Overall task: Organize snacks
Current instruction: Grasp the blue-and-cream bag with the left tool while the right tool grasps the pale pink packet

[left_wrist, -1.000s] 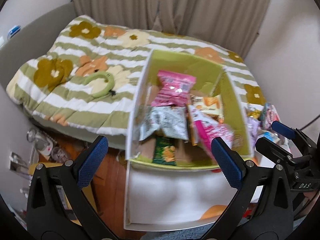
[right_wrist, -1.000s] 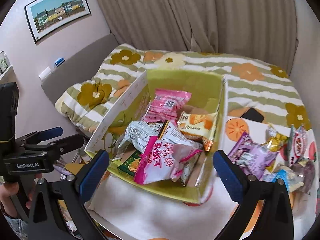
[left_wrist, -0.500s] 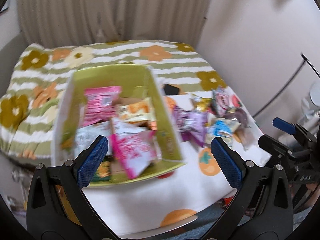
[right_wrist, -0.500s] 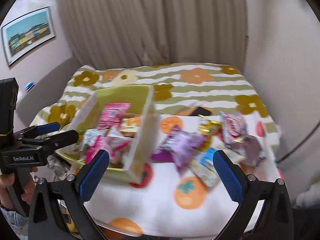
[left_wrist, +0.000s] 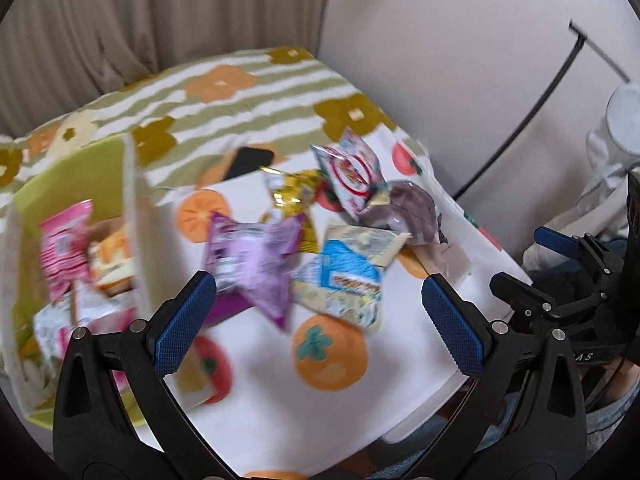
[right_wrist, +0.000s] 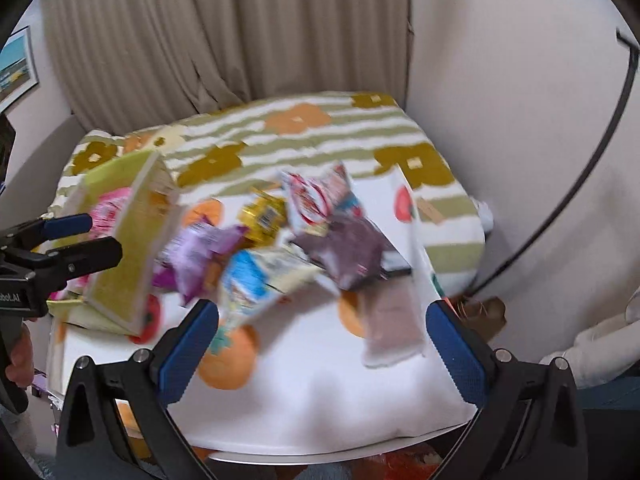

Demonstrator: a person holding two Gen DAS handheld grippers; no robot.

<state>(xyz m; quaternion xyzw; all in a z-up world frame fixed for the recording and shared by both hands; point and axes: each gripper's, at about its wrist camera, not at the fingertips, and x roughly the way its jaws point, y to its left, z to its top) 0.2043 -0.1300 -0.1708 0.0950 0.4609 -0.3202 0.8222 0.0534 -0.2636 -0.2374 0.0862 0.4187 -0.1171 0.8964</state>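
A green box point(left_wrist: 132, 216) point(right_wrist: 132, 240) holding several snack packs stands at the left of a white cloth with orange fruit prints point(left_wrist: 320, 392) point(right_wrist: 320, 392). Loose snacks lie in a pile right of it: a purple pack point(left_wrist: 256, 264) point(right_wrist: 200, 256), a blue and white pack point(left_wrist: 348, 276) point(right_wrist: 248, 284), a gold pack point(left_wrist: 292, 196) point(right_wrist: 264, 212), a red and white pack point(left_wrist: 352, 172) point(right_wrist: 316, 196) and a dark brown pack point(left_wrist: 404, 216) point(right_wrist: 352, 252). My left gripper point(left_wrist: 320, 320) is open and empty, in front of the pile. My right gripper point(right_wrist: 324, 352) is open and empty too.
A striped flower quilt point(left_wrist: 248, 92) point(right_wrist: 304, 128) lies behind the cloth, with a curtain and a wall beyond. A black phone point(left_wrist: 248, 160) lies at the cloth's far edge. A flat brownish pack point(right_wrist: 394, 324) lies at the right. The cloth's front edge drops off near the grippers.
Both views have swung right, from the box to the loose snack pile. Both grippers stay open and empty.
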